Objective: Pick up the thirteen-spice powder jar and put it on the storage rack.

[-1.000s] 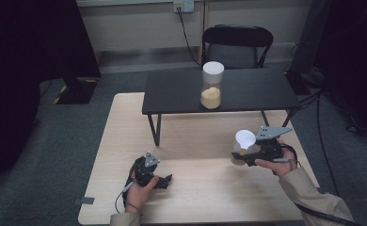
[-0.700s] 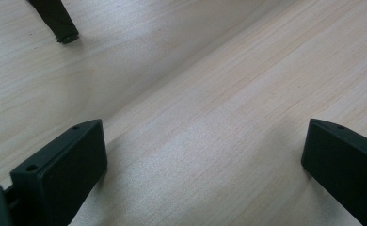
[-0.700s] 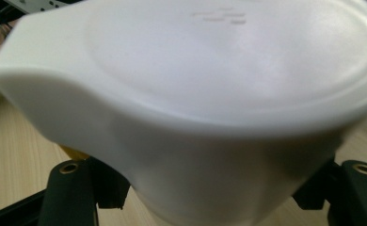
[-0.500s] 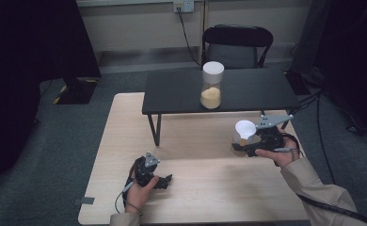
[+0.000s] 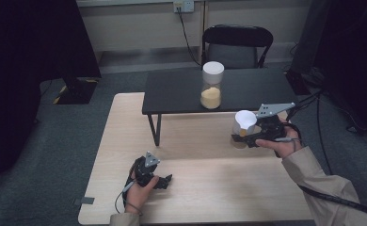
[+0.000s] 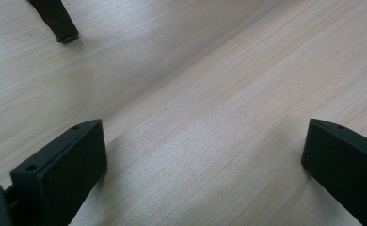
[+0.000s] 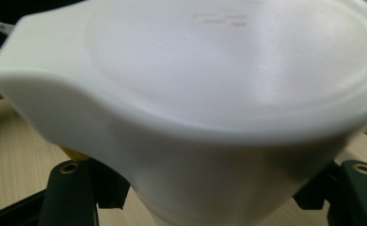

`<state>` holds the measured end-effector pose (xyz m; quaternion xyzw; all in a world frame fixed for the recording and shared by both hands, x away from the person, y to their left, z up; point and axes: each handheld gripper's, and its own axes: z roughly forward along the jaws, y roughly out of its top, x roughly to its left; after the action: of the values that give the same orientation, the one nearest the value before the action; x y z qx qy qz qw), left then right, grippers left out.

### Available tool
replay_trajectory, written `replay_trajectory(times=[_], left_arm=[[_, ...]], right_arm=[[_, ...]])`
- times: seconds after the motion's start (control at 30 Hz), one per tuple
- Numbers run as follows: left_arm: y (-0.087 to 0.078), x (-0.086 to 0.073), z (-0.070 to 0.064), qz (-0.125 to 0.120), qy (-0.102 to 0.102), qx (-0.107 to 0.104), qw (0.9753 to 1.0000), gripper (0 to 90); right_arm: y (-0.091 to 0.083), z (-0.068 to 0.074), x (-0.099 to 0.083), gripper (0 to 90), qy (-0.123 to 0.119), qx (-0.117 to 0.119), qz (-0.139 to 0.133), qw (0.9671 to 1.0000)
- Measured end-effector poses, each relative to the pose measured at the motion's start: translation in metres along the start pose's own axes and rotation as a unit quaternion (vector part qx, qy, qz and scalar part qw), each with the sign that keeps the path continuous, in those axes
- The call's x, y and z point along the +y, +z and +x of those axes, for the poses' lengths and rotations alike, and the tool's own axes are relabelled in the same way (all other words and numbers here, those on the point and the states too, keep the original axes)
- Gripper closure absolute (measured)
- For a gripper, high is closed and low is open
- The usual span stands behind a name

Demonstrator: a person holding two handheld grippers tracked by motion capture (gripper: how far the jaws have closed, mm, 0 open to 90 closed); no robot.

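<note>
Table (image 5: 205,188): pale wood, fine straight grain, matt with a faint sheen (grain clearest in the left gripper view); low bench (image 5: 181,92): dark top, matt, smooth, on thin dark legs that look like metal; jar (image 5: 211,85): clear body, glossy, with an opaque white plastic lid and sandy yellow grains inside; cup (image 7: 210,108): white plastic, smooth, satin, soft highlights on its lid; left gripper (image 6: 205,160): black plastic jaws, matt, slightly textured; right gripper (image 5: 247,139): black body, grey flat plate, dull; chair (image 5: 238,44): black, slightly shiny frame; floor (image 5: 68,141): grey carpet, rough; sleeve (image 5: 323,183): beige cloth, creased.
</note>
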<state>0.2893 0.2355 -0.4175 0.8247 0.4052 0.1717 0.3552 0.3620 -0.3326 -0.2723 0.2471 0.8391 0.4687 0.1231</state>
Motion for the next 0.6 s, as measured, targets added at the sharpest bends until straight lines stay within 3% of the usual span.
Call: replay_trajectory(times=[0.6], left_arm=[[0.0,0.0,0.0,0.0,-0.001,-0.001,1.0,0.0]], right_arm=[[-0.016,-0.007,0.036,29.9,0.001,-0.012,-0.009,0.9999]])
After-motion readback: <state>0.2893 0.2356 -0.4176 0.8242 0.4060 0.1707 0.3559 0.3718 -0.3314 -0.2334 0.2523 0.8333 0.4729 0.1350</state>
